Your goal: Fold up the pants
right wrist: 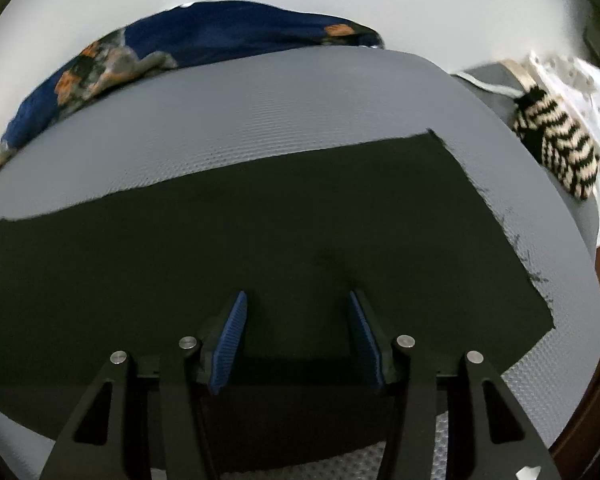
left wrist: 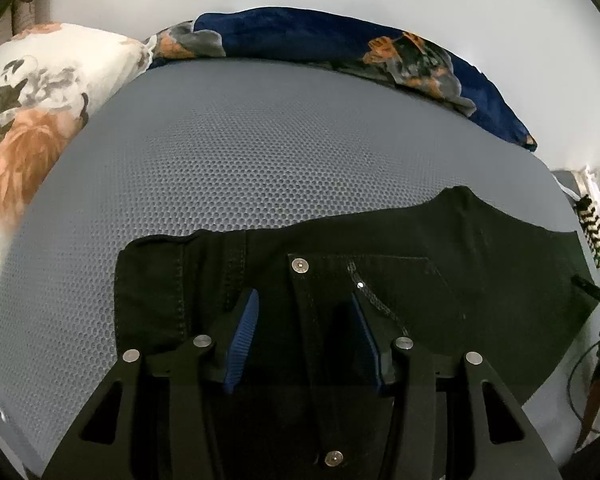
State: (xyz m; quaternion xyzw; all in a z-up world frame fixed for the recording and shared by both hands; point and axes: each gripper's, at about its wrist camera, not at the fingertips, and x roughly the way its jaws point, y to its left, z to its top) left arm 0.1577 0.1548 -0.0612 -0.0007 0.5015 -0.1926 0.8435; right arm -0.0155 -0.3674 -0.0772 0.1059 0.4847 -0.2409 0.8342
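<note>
Black pants [left wrist: 380,280] flat on grey mat [left wrist: 220,152], waistband rivets showing.

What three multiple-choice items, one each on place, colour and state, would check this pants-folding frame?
1. Where does the left claw sit?
A. over the pillow
B. over the waist end of the black pants, near a metal button
C. off the mattress

2. What colour are the pads on the claw fingers?
A. red
B. white
C. blue

3. How does the right claw stand?
A. open above flat pant fabric
B. shut on the striped knit item
C. shut on the blanket

Answers:
1 B: the button and pocket stitching lie just ahead of its fingers.
2 C: ribbed blue pads show in both views.
3 A: a wide gap shows between its fingers, with the pants lying flat on the grey mattress.
</note>
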